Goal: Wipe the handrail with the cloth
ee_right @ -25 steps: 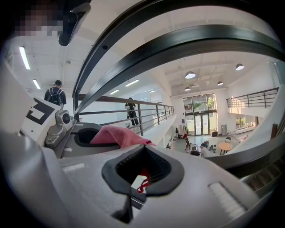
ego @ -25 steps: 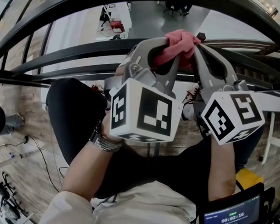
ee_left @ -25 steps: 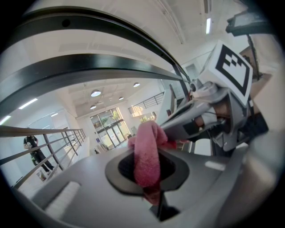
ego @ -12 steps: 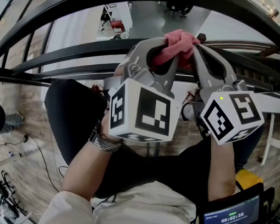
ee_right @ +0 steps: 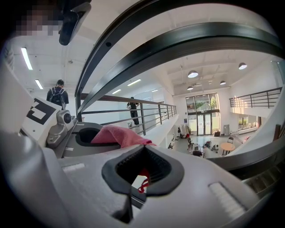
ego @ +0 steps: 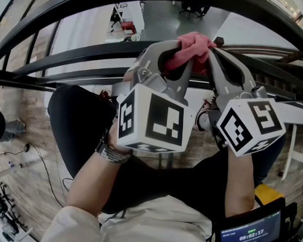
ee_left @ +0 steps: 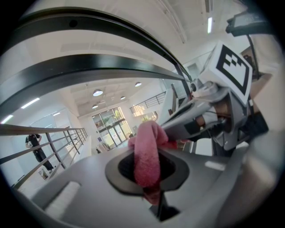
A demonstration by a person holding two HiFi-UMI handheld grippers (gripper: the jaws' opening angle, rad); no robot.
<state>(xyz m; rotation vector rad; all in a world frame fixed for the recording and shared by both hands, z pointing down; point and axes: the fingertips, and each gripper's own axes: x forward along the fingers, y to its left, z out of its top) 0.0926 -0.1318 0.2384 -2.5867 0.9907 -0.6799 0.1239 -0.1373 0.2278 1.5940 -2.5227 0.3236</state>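
**Cloth pinched, no stroke beginning**

Head view: almost nothing is shifting over the last second. The left gripper (ego: 186,51) and right gripper (ego: 213,49) are staying tip to tip, sharing the pink cloth (ego: 195,44) up by the handrail (ego: 84,56).

Left gripper view: its jaws are pressing together on a fold of cloth (ee_left: 147,156), with the rail (ee_left: 89,67) arching above it, apart.

Right gripper view: its jaws are sitting pressed together on a red scrap, seemingly the cloth's corner. Wiping is not getting under way yet.

Pink cloth (ego: 195,44), handrail (ego: 69,56) was black, grey left gripper (ego: 189,55) and right gripper (ego: 211,51), cubes (ego: 151,120) bore black-and-white square markers.
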